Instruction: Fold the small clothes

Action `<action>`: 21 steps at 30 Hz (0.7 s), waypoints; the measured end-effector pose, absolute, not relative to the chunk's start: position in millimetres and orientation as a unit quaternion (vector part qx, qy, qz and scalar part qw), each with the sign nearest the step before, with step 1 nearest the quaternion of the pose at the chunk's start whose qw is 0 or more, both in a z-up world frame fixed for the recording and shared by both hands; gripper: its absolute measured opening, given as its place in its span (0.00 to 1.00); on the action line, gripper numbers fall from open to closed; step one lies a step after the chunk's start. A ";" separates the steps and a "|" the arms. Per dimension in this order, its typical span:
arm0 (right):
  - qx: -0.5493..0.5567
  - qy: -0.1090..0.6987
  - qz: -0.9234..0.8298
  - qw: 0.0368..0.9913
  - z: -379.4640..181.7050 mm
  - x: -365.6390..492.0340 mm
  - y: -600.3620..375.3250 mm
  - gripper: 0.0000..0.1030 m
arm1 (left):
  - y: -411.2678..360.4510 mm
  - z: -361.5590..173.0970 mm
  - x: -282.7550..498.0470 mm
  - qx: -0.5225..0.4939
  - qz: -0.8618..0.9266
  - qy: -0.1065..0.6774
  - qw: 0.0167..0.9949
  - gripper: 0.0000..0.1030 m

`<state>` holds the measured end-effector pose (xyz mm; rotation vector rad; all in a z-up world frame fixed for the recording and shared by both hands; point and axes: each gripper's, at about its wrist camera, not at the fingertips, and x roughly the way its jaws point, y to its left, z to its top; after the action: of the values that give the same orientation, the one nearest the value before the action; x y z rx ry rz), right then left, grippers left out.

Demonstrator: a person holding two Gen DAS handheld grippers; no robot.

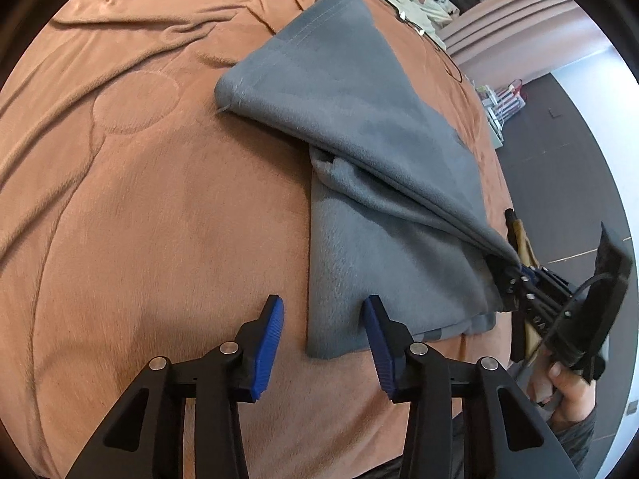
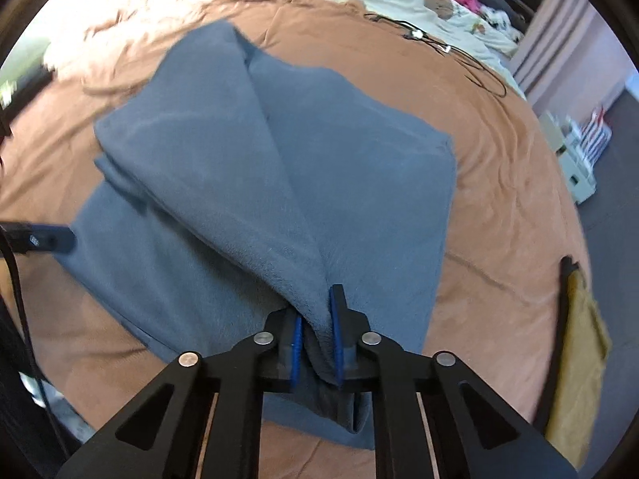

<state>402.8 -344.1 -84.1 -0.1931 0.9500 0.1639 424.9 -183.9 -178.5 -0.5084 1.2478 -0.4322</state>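
Right wrist view, soft grey fleece garment (image 2: 247,167) spread on the rust-brown bed cover (image 2: 499,183), one fold pinched by right hand-held gripper (image 2: 317,343), left hand-held gripper (image 1: 323,343) held wide apart, empty, over its near corner.

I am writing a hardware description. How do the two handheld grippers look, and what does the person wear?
Both the left gripper and the right gripper have black linkage arms with silver pivot pins and blue ribbed pads. A black cable runs along the right one. A dark grey sleeve shows.
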 end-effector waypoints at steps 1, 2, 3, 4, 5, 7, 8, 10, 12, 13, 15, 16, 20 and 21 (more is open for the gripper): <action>-0.069 0.458 0.082 0.882 -81.6 402.0 -350.8 0.07 | -184.3 -178.0 425.8 -0.231 -0.198 0.573 0.761 0.43; -0.048 0.461 0.087 0.882 -81.0 400.7 -358.8 0.07 | -185.8 -177.5 427.2 -0.229 -0.198 0.574 0.761 0.43; -0.025 0.464 0.094 0.881 -80.2 400.1 -366.7 0.07 | -186.9 -177.5 428.1 -0.228 -0.198 0.575 0.760 0.43; -0.006 0.466 0.100 0.879 -79.5 399.3 -374.3 0.07 | -188.2 -177.2 429.0 -0.227 -0.199 0.576 0.760 0.43; 0.010 0.468 0.104 0.878 -79.6 399.2 -379.9 0.07 | -190.3 -176.5 430.2 -0.224 -0.198 0.576 0.761 0.43; 0.049 0.473 0.110 0.873 -81.8 398.2 -394.9 0.07 | -195.7 -175.0 432.6 -0.217 -0.197 0.576 0.763 0.43; 0.062 0.474 0.111 0.871 -81.8 399.1 -404.3 0.07 | -198.0 -174.3 433.8 -0.214 -0.197 0.576 0.764 0.43; 0.095 0.476 0.110 0.867 -86.3 398.6 -417.2 0.07 | -201.0 -173.4 435.0 -0.210 -0.198 0.577 0.764 0.43; 0.123 0.479 0.115 0.861 -87.4 402.9 -434.7 0.07 | -204.4 -172.2 436.1 -0.202 -0.196 0.576 0.767 0.43; 0.137 0.481 0.121 0.858 -90.6 403.3 -440.4 0.07 | -206.8 -171.9 436.5 -0.196 -0.195 0.576 0.769 0.43; 0.160 0.484 0.130 0.850 -100.9 405.0 -450.0 0.07 | -209.8 -173.5 435.8 -0.186 -0.194 0.578 0.770 0.43; 0.174 0.486 0.134 0.846 -106.9 403.1 -453.7 0.07 | -211.1 -174.9 436.0 -0.183 -0.193 0.580 0.770 0.43; 0.220 0.492 0.144 0.830 -126.1 414.2 -473.2 0.07 | -214.6 -179.2 436.3 -0.177 -0.188 0.583 0.770 0.43; 0.230 0.491 0.148 0.827 -130.8 413.6 -477.0 0.07 | -214.7 -179.2 436.7 -0.174 -0.188 0.584 0.770 0.43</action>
<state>413.6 -477.0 -130.8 0.4895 1.0426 0.3136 436.7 -214.7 -179.2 -0.3782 1.2666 -0.4075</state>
